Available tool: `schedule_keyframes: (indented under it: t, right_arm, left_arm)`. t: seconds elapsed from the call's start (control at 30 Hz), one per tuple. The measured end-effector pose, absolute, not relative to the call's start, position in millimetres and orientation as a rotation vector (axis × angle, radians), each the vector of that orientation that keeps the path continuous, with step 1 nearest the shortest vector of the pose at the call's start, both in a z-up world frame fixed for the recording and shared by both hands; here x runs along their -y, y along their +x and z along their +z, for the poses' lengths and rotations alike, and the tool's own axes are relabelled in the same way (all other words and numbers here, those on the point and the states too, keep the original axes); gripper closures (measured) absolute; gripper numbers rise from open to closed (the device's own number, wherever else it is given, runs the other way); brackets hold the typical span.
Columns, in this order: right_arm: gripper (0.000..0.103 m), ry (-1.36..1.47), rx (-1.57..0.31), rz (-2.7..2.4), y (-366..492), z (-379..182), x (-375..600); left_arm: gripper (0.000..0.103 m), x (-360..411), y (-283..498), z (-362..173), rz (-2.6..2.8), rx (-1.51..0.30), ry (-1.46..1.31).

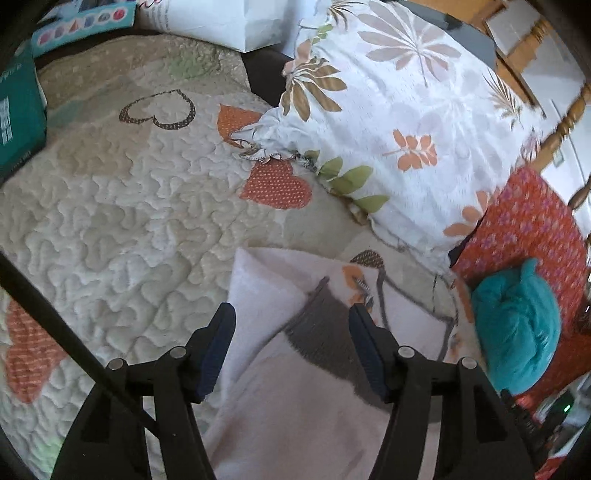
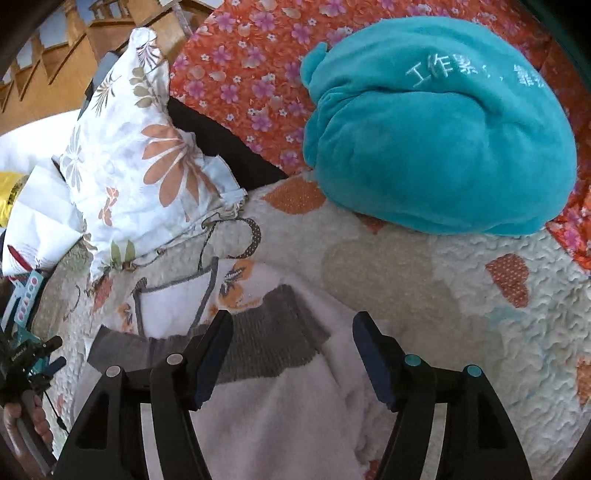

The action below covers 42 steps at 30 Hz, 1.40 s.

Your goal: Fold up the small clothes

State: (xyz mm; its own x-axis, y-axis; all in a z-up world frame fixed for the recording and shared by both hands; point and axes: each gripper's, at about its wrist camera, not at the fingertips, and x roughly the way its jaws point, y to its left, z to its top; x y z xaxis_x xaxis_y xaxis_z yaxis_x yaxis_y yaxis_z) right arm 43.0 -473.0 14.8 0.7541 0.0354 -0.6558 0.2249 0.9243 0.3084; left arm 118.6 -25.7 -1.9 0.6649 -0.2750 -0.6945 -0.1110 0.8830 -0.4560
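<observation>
A small pale pink fleece garment (image 1: 295, 398) with a grey knit band (image 1: 321, 325) lies on the quilted bedspread (image 1: 122, 221). My left gripper (image 1: 291, 314) is open and empty, its jaws spread above the garment's left part. In the right wrist view the same garment (image 2: 280, 413) shows its grey band (image 2: 266, 343) and a white flap with grey trim (image 2: 173, 306). My right gripper (image 2: 291, 321) is open and empty over the band's right end. The left gripper (image 2: 26, 365) shows at the left edge, held by a hand.
A leaf-print pillow (image 1: 406, 122) (image 2: 140, 155) lies behind the garment. A bundled teal fleece (image 1: 517, 325) (image 2: 439, 140) sits on red floral fabric (image 2: 251, 74). A teal box (image 1: 18, 110) and a white bag (image 1: 229, 22) stand at the far left.
</observation>
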Motion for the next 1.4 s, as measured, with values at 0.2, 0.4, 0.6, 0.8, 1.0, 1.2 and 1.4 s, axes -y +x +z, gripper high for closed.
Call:
schedule_keyframes:
  t: [0.2, 0.4, 0.6, 0.8, 1.0, 1.2, 1.4]
  right_arm:
    - [0.030, 0.390, -0.770, -0.113, 36, 6, 474]
    - [0.030, 0.399, -0.776, -0.097, 31, 7, 470]
    - [0.030, 0.327, -0.819, -0.104, 30, 0, 457]
    - [0.030, 0.339, -0.825, -0.124, 14, 0, 465]
    - [0.030, 0.401, -0.824, -0.131, -8, 2, 475]
    - [0.030, 0.487, -0.825, -0.119, -30, 3, 476]
    - [0.030, 0.521, -0.807, -0.112, -45, 7, 473]
  left_arm:
    - [0.040, 33, 104, -18, -0.119, -0.922, -0.330]
    - [0.089, 55, 93, -51, -0.145, -1.051, -0.123]
    - [0.089, 40, 86, -46, -0.109, -1.013, -0.175]
    - [0.089, 32, 74, -36, -0.046, -0.975, -0.166]
    - [0.055, 20, 56, -32, -0.069, -0.964, -0.267]
    - [0.037, 35, 49, -47, -0.118, -1.009, -0.263]
    - [0.092, 27, 38, -40, -0.038, -1.012, -0.217]
